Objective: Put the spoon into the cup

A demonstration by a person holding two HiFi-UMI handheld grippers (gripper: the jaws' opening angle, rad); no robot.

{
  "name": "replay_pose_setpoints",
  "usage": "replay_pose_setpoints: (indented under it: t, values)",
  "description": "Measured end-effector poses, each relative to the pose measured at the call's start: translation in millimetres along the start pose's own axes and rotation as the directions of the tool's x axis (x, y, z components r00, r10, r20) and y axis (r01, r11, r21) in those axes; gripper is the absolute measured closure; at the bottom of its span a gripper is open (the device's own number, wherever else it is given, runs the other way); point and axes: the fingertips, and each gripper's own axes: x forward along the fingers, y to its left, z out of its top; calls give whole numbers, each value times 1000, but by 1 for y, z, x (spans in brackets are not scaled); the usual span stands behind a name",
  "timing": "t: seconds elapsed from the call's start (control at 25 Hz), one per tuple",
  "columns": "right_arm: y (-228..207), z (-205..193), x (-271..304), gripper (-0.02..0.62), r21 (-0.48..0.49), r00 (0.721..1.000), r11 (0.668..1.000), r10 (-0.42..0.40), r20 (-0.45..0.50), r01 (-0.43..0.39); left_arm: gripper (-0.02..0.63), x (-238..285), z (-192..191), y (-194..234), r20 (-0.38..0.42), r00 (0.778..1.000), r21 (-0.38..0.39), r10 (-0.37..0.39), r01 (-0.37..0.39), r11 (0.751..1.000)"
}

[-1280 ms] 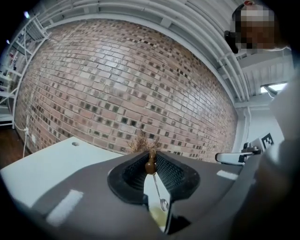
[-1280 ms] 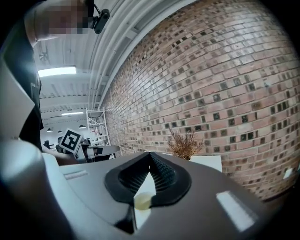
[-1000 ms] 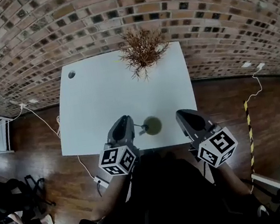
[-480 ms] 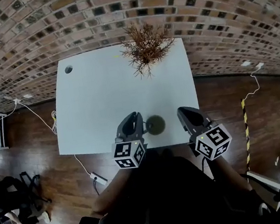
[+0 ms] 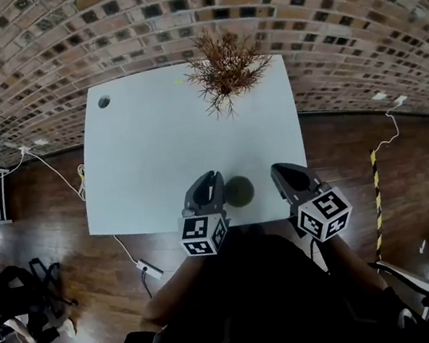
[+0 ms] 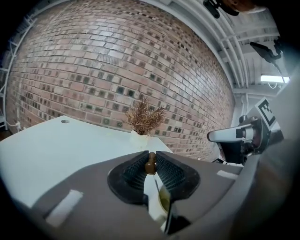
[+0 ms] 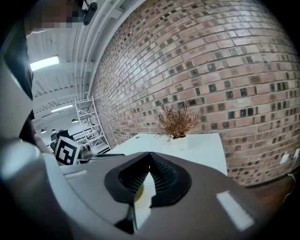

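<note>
An olive-green cup [image 5: 239, 192] stands near the front edge of the white table [image 5: 163, 150], between my two grippers. My left gripper [image 5: 210, 182] is just left of the cup and shut on the brown knobbed end of the spoon [image 6: 150, 164]. The spoon's thin stem runs down toward the cup [image 6: 164, 199], seen through the gap between the jaws. Whether its bowl is inside the cup is hidden. My right gripper [image 5: 281, 172] hangs right of the cup. Its pads meet at the tips [image 7: 150, 157] with nothing between them, and the cup [image 7: 138, 193] shows below.
A dried brown plant in a white pot [image 5: 225, 72] stands at the table's far edge against the brick wall. A cable hole [image 5: 104, 102] is at the far left corner. Wooden floor, cables and a power strip [image 5: 151, 269] lie left of the table.
Both grippers have sunk lower and drawn in closer beside the cup. The left one still holds the spoon.
</note>
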Motion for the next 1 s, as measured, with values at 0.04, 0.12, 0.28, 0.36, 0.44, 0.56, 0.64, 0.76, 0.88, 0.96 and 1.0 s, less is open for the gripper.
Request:
replay_pose_setpoints:
  t: [0.04, 0.12, 0.28, 0.36, 0.44, 0.56, 0.64, 0.76, 0.88, 0.96, 1.0]
  values:
    - [0, 0, 1, 589, -2, 1000, 1000, 3, -1, -3, 563, 0, -2, 1, -3, 1000, 4, 4, -4, 1000]
    - [-1, 0, 1, 589, -9, 1000, 1000, 7, -7, -8, 563, 1, -7, 0, -14, 1000, 15, 10, -10, 1000]
    - [2, 2, -1, 589, -29, 1000, 999, 18, -15, -19, 563, 2, -16, -4, -36, 999, 41, 19, -18, 999]
    - [3, 2, -4, 589, -26, 1000, 999, 24, -14, -25, 563, 3, -22, -6, -48, 999, 50, 19, -17, 999]
    - [2, 3, -8, 589, -25, 1000, 999, 29, -12, -29, 563, 4, -26, -8, -53, 998, 58, 20, -16, 998]
    - [0, 3, -12, 589, -21, 1000, 999, 27, -6, -27, 561, 4, -28, -9, -50, 998, 71, 33, -29, 997]
    - [-1, 0, -15, 589, -16, 1000, 1000, 23, -4, -23, 561, 4, -31, -9, -50, 998, 80, 45, -40, 996]
    - [0, -3, -18, 589, -13, 1000, 1000, 26, 1, -26, 555, 4, -38, -8, -62, 996, 99, 63, -57, 993]
    - [3, -4, -20, 589, -13, 999, 999, 33, 8, -33, 551, 5, -41, -8, -75, 994, 129, 79, -69, 989]
    - [3, -5, -23, 589, -12, 999, 999, 32, 11, -32, 551, 6, -41, -9, -77, 993, 138, 86, -74, 988]
    - [2, -5, -25, 589, -12, 999, 999, 31, 11, -30, 551, 6, -42, -9, -78, 993, 138, 89, -77, 987]
